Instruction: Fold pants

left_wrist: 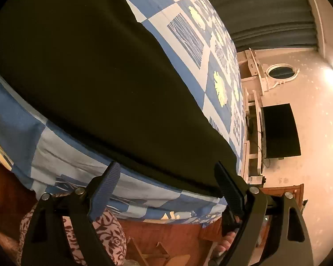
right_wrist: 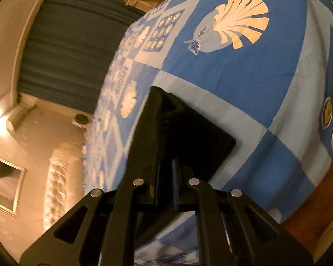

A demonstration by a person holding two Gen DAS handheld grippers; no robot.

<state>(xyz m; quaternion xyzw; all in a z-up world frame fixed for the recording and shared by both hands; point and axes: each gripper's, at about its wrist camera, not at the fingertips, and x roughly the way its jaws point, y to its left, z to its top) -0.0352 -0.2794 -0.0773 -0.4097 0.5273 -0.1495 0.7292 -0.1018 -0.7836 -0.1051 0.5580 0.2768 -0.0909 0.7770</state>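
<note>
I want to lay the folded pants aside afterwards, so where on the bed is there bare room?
In the left wrist view, the bedsheet is bare beyond the pants' far edge, toward the curtain. A narrower bare strip runs between the pants and the near bed edge, by the open left claw. In the right wrist view, the shell-print area is free past the right claw, shut on pants.

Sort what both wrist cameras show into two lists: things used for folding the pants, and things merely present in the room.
In use:
- dark fabric pants
- left gripper, open
- right gripper, shut on pants
- blue patterned bedsheet

Just there:
- black flat screen
- grey curtain
- framed picture
</note>
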